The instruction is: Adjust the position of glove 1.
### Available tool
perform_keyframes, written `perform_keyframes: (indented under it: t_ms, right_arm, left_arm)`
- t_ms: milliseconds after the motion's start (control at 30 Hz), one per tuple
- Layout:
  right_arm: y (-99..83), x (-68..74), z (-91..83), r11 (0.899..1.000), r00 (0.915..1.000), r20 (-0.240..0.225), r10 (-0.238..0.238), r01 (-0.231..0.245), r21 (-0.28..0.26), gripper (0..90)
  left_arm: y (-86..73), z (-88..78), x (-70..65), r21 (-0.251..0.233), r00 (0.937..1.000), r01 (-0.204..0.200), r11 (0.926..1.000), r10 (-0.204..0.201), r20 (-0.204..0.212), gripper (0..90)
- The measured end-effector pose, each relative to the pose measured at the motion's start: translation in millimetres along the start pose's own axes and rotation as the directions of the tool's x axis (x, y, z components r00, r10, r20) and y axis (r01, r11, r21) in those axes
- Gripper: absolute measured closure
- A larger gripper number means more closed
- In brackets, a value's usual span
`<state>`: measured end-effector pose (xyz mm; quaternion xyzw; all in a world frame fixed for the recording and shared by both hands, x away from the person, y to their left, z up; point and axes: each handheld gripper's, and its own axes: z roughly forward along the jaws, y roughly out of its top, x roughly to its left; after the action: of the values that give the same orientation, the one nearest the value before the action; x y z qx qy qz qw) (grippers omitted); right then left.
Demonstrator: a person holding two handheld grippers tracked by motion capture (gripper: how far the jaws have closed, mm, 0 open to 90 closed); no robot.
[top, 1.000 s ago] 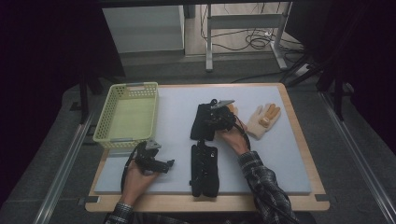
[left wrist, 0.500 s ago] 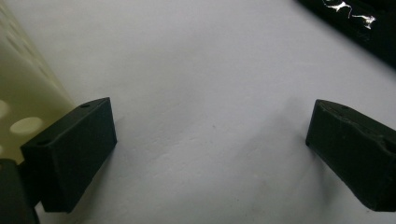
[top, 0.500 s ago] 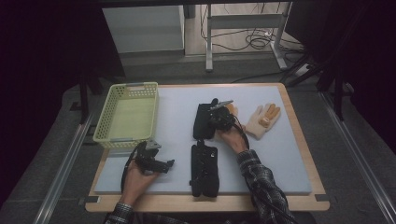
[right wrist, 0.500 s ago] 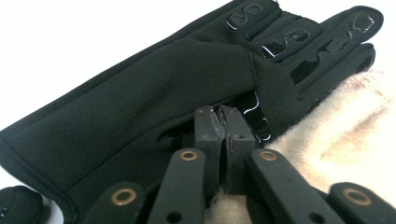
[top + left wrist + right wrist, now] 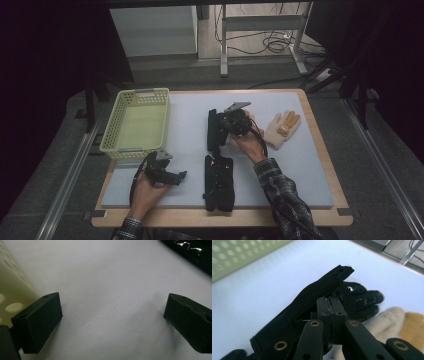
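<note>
Nearest the person, the left gripper [image 5: 162, 175] is resting low on the pale table surface [image 5: 185, 125] near the front edge, its jaws standing wide apart with nothing between them; in the left gripper view only bare surface is lying in the gap, with the basket wall just beside one jaw. Just to its right, a black glove [image 5: 219, 182] is lying flat and lengthwise near the front edge, untouched. Farther in, the right gripper [image 5: 226, 131] is clenching a second black glove [image 5: 317, 292]; its jaws have just been closing, and in the right gripper view the two pads are pressing together on a fold of the dark fabric. That glove is sitting around the middle of the table, one end lifting while the rest is trailing on the surface. Just beyond and to the right, a cream and tan glove [image 5: 282, 127] is lying flat, fingers pointing away towards the far right corner. At the far left, a pale green perforated basket [image 5: 120, 145] is standing empty, well apart from the held glove.
</note>
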<state>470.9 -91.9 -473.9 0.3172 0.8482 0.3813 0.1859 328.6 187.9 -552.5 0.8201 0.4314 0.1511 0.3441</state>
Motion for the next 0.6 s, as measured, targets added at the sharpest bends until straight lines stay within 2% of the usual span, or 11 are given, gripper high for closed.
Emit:
perform_keyframes:
  t_ms: [133, 200, 300, 367, 433, 600]
  right_arm:
    - [3.3, 1.0, -13.5, 1.0, 1.0, 0.002, -0.009, 0.009, -0.017, 87.7]
    - [6.0, 1.2, -27.6, 0.999, 0.9998, 0.016, -0.013, 0.013, -0.037, 87.7]
    - [7.7, 0.4, -35.9, 0.999, 0.9994, 0.028, -0.017, 0.019, -0.048, 87.6]
    - [9.3, -3.1, -46.7, 0.998, 0.9981, 0.056, -0.025, 0.029, -0.061, 87.6]
    - [9.1, -8.3, -51.3, 0.997, 0.9971, 0.073, -0.019, 0.024, -0.068, 87.6]
    - [2.8, -19.2, -59.7, 0.997, 0.9976, 0.067, 0.015, -0.01, -0.074, 87.7]
  left_arm:
    - [0.0, 0.0, -0.1, -0.001, 1.0, 0.001, 1.0, -0.001, 0.001, 1.8]
    - [0.0, 0.1, -0.2, -0.002, 1.0, 0.002, 1.0, -0.002, 0.001, 1.8]
    - [0.0, 0.1, -0.2, -0.002, 1.0, 0.001, 1.0, -0.001, 0.001, 1.8]
    - [0.0, 0.1, -0.2, -0.002, 1.0, 0.002, 1.0, -0.002, 0.001, 1.8]
    - [0.0, 0.1, -0.2, -0.002, 1.0, 0.001, 1.0, -0.001, 0.001, 1.8]
    - [0.0, 0.1, -0.2, -0.002, 1.0, 0.002, 1.0, -0.002, 0.001, 1.8]
